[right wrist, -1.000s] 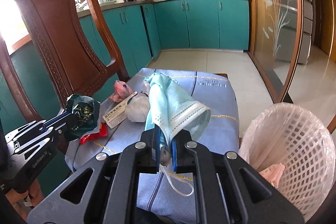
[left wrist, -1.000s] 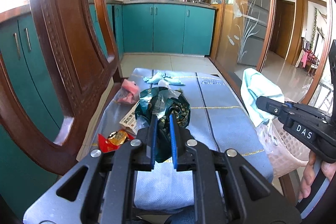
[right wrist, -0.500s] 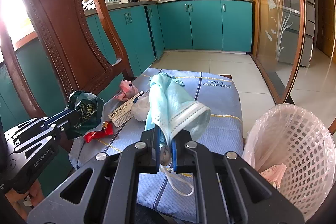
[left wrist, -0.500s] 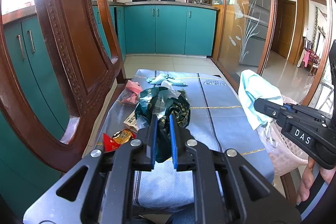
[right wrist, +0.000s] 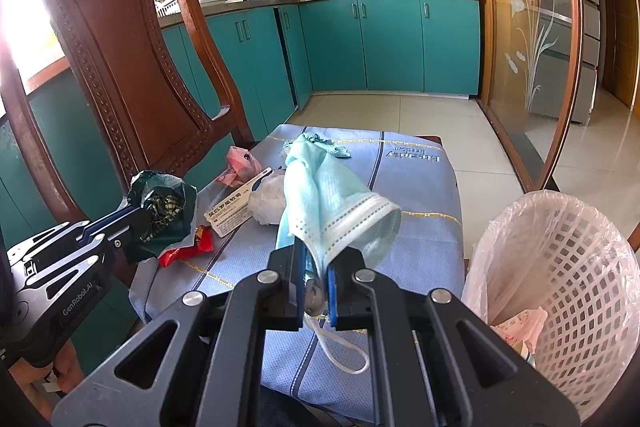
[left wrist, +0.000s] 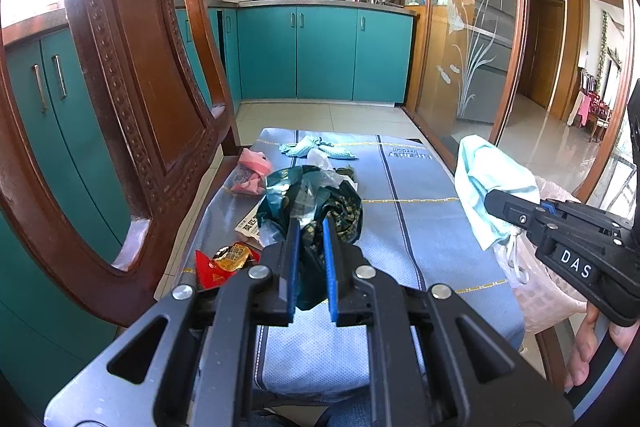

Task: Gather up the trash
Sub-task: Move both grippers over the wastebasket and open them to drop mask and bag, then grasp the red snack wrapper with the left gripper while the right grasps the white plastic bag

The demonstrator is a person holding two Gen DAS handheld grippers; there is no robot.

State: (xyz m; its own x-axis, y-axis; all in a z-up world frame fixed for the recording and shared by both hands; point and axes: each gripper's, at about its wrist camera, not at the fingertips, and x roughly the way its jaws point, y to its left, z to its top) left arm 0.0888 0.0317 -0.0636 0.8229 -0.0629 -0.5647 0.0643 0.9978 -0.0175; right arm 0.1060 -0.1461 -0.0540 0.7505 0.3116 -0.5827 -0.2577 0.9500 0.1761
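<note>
My left gripper [left wrist: 311,227] is shut on a dark green crumpled snack bag [left wrist: 320,203] and holds it above the blue cloth [left wrist: 420,227]; the bag also shows in the right wrist view [right wrist: 164,211]. My right gripper [right wrist: 316,259] is shut on a light blue face mask [right wrist: 320,203], held up above the cloth, left of the pink mesh bin [right wrist: 560,287]. The mask also shows in the left wrist view [left wrist: 488,183], just over the bin [left wrist: 536,283].
On the cloth lie a red wrapper [left wrist: 216,263], a white medicine box [right wrist: 236,215], a pink wrapper [left wrist: 252,171], a white plastic scrap [right wrist: 268,203] and a teal rag [left wrist: 316,147]. A carved wooden chair back [right wrist: 120,67] stands at the left. Teal kitchen cabinets are behind.
Both grippers have pulled back and risen slightly with their loads; the cloth and chair look a bit farther. The mask has shifted a little toward the bin.
</note>
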